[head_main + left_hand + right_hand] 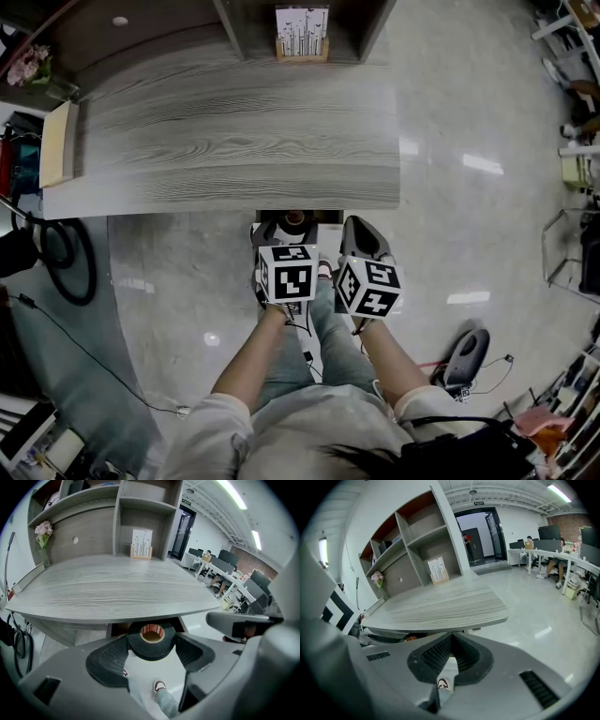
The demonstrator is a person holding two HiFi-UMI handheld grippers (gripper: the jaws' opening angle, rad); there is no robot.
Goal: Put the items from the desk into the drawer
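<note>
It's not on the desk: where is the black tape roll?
Left gripper view: the black tape roll is clamped between the left gripper's jaws, just below the grey wood-grain desk's front edge.

Desk (234, 141) showing pale grey wood grain. Tape roll (151, 645) by desk's front edge showing black, core red-and-white. Card (302, 33) at desk's back carrying black strokes on white. Flowers (43, 528) at desk's left showing pink.

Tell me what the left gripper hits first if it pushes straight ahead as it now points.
The left gripper, shut on the tape roll, points at the dark drawer opening under the desk edge. It would probably enter the drawer first, though depth is unclear.
</note>
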